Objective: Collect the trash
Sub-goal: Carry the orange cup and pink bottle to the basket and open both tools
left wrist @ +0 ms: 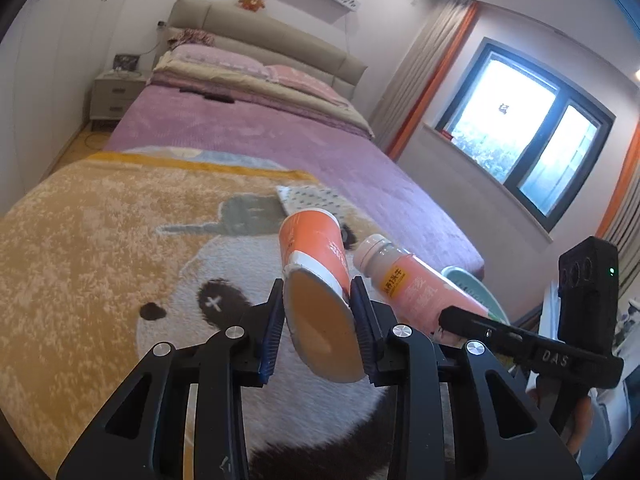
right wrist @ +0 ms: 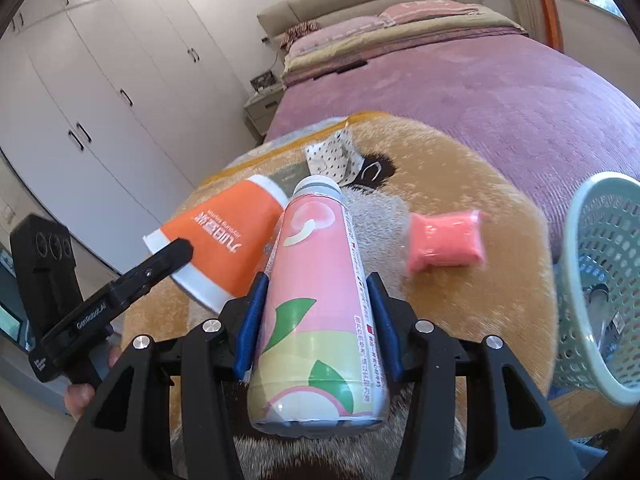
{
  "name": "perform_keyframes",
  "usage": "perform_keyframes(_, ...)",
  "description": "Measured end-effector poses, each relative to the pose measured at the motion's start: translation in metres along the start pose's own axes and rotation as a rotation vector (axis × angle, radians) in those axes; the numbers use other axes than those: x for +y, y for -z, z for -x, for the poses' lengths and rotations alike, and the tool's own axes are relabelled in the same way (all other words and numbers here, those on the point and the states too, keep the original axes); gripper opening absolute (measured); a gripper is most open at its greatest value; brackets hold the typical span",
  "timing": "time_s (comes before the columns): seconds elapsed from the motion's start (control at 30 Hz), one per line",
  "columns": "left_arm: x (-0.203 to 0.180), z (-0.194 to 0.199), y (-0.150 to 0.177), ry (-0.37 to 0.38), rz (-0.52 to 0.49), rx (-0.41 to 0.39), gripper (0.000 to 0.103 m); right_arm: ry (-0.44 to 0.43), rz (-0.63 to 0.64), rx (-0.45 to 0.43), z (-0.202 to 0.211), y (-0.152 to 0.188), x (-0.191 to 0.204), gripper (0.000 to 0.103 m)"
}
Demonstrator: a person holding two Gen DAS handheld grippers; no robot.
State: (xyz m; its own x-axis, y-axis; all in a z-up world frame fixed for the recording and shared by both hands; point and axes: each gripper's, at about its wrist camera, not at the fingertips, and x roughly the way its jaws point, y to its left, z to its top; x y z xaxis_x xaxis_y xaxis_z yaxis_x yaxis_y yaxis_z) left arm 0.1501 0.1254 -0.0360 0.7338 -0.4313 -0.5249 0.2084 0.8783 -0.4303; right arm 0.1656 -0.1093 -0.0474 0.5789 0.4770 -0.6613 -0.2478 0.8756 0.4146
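Trash in grip: we see orange paper cup (left wrist: 316,280) clamped between left gripper (left wrist: 318,328) pads, open mouth toward camera, lifted off blanket; pink peach-print bottle (right wrist: 316,300) clamped in right gripper (right wrist: 316,328), cap pointing away.
Writing: cup has white Chinese characters plus small Latin text, too blurred for us to read; bottle side has a column of fine Chinese print, yellow tag with black characters in left view; gripper bodies read "DAS" and "GenRobot.AI".
Cup vs bottle: side by side, cup rim just beside bottle shoulder.
Loose trash: pink wrapped packet (right wrist: 446,242) on panda blanket (left wrist: 100,240), right of bottle; dotted white wrapper (right wrist: 334,156) farther on, near blanket edge.
Container: mint mesh basket (right wrist: 600,280) tipped at far right; something pale inside, we cannot tell what.
Beyond: purple bed (left wrist: 280,136), pillows, white wardrobe (right wrist: 100,92), window (left wrist: 528,136).
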Motion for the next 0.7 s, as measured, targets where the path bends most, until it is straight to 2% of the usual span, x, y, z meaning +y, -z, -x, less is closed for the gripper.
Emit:
perform_keyframes(0.17,-0.037,0.014,-0.005,0.040,-0.042,-0.035,0.031,0.014,-0.028,-0.081,0.044,-0.001,-0.015,0.046)
perform_keyframes(0.33,-0.083,0.006,-0.011,0.089,-0.102,-0.042,0.031,0.075,-0.063,-0.171,0.091,-0.001,-0.043,0.046)
perform_keyframes(0.57,-0.147,-0.038,-0.011,0.178,-0.153,-0.005,0.031,0.156,-0.177,-0.254,0.141,0.002,-0.110,0.046)
perform_keyframes(0.7,-0.178,-0.066,-0.008,0.222,-0.191,0.033,0.031,0.203,-0.241,-0.278,0.154,0.003,-0.149,0.046)
